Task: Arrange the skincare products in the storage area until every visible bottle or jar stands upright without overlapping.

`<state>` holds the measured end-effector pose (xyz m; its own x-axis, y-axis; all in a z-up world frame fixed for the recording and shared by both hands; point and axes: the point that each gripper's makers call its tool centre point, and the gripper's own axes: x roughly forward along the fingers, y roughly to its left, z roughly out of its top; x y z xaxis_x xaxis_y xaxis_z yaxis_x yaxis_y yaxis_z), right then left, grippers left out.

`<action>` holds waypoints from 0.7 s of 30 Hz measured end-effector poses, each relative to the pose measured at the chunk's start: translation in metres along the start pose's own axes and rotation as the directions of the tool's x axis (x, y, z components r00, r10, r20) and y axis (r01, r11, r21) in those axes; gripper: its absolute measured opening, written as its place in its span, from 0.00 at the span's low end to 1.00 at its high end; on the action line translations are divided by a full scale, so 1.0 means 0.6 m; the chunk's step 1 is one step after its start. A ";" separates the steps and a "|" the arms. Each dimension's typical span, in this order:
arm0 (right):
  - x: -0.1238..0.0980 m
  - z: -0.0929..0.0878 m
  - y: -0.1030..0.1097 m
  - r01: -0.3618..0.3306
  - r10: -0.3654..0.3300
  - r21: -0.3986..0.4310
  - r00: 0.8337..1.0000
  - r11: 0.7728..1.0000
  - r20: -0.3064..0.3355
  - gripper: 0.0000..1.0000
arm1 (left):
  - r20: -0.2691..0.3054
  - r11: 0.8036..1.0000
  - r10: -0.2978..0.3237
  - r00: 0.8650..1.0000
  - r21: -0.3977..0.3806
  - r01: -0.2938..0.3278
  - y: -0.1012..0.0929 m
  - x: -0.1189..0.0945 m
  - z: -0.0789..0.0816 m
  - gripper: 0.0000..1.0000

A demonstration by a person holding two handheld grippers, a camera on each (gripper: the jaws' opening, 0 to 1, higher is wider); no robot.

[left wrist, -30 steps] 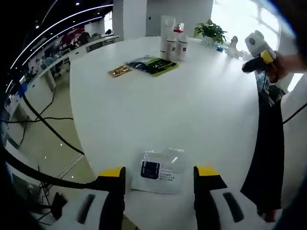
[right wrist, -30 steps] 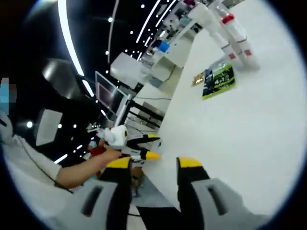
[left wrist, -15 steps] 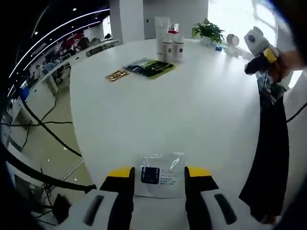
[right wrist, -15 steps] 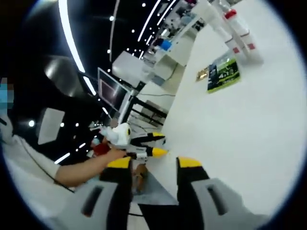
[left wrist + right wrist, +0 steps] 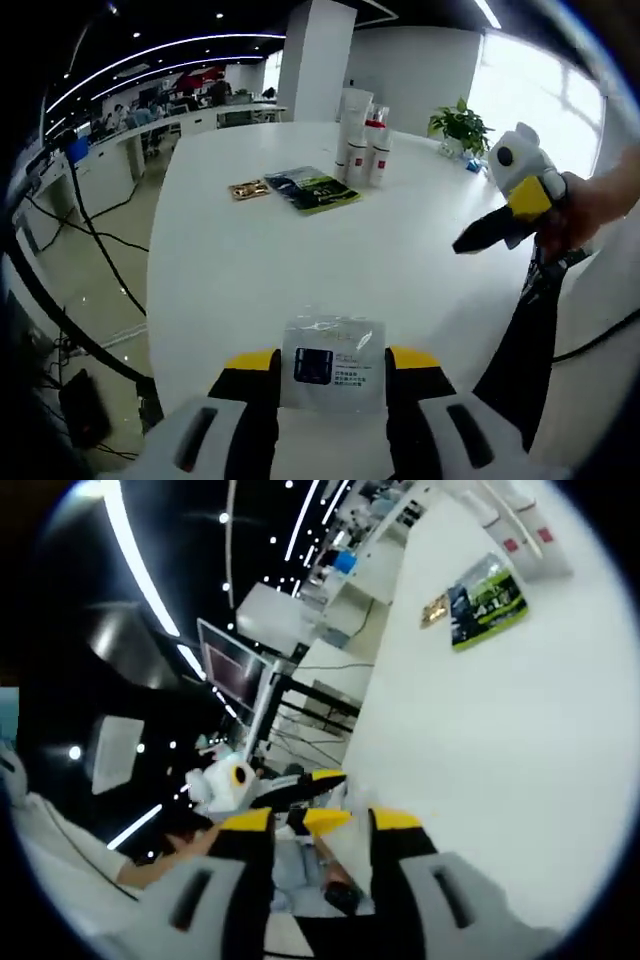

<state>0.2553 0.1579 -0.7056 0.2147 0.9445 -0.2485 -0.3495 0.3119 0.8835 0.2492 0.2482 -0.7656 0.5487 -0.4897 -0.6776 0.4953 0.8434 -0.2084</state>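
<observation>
A large white round table (image 5: 300, 250) spreads across the left gripper view, set in an open office with rows of desks and strip lights behind it. In the right gripper view the same white tabletop (image 5: 500, 740) tilts steeply across the right side of the picture.

At the far side of the table, in the left gripper view, a cluster of white skincare bottles (image 5: 362, 135) stands upright, close together — some with red caps. Just in front of them lies a dark and green sachet (image 5: 315, 190), flat on the table, with a small brown and gold sachet (image 5: 247, 188) beside it on the left. A potted plant (image 5: 460, 128) stands further back to the right of the bottles. In the right gripper view the green sachet (image 5: 487, 602) lies near the top, the bottles partly cut off above it.

The left gripper (image 5: 328, 362) rises from the bottom of its view, its yellow-tipped jaws clenched on a clear sample packet (image 5: 332, 350) with a dark square label, held at the near edge of the table.

The right gripper (image 5: 478, 238) enters the left gripper view from the right, held in a person's hand (image 5: 590, 205) above the table. In its own view the right gripper (image 5: 320, 820) has its jaws parted, with nothing between them.
</observation>
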 end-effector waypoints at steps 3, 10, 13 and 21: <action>0.008 -0.006 -0.006 0.005 -0.004 0.026 1.000 1.000 -0.024 0.37 | 0.025 0.999 -0.036 0.999 0.033 0.035 -0.047 -0.001 0.020 0.42; 0.013 -0.016 -0.012 0.000 0.004 0.087 0.999 0.996 -0.041 0.36 | 0.056 0.994 -0.102 0.993 0.048 0.099 -0.116 0.004 0.059 0.42; 0.005 -0.019 -0.017 -0.013 0.018 0.130 0.999 0.991 -0.031 0.35 | 0.023 0.984 -0.143 0.989 0.108 0.140 -0.142 0.012 0.069 0.42; -0.024 0.001 -0.026 -0.070 0.066 0.214 0.998 0.974 0.025 0.25 | -0.036 0.963 -0.193 0.981 0.182 0.196 -0.196 0.029 0.098 0.42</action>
<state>0.2580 0.1395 -0.7156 0.2138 0.9602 -0.1796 -0.1600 0.2158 0.9633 0.2402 0.1271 -0.7113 0.4183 -0.6346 -0.6498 0.7076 0.6763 -0.2049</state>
